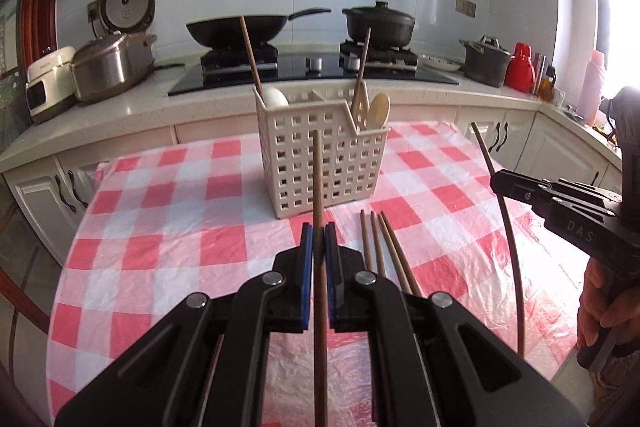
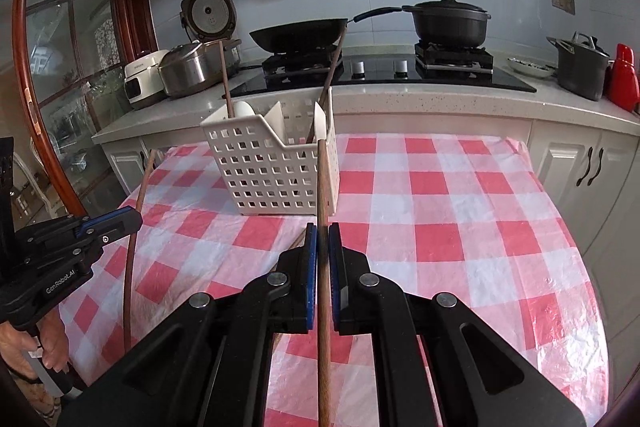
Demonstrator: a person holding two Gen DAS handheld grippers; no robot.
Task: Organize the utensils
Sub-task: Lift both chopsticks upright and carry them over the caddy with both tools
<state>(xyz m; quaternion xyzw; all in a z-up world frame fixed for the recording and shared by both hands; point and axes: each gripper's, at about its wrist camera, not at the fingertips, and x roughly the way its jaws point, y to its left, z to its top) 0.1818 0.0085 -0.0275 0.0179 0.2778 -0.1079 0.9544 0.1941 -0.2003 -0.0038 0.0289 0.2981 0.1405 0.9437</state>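
A white perforated utensil basket (image 1: 320, 163) (image 2: 272, 171) stands on the checked tablecloth and holds chopsticks, a white spoon and wooden spoons. My left gripper (image 1: 319, 227) is shut on a brown chopstick (image 1: 317, 179) that points up toward the basket. My right gripper (image 2: 322, 227) is likewise shut on its own chopstick (image 2: 321, 183), just in front of the basket's right corner. Each gripper shows in the other's view, the right gripper (image 1: 496, 183) with its chopstick (image 1: 510, 239) and the left gripper (image 2: 136, 217) with its chopstick (image 2: 129, 267). Three loose chopsticks (image 1: 380, 247) lie on the cloth before the basket.
The table (image 2: 460, 227) wears a red and white checked plastic cloth. Behind it runs a counter with a hob, a wok (image 1: 236, 31), a black lidded pot (image 1: 380, 23), rice cookers (image 1: 108, 67), another pot (image 1: 486, 61) and a red flask (image 1: 520, 67). A person's hand (image 1: 600, 303) grips the right handle.
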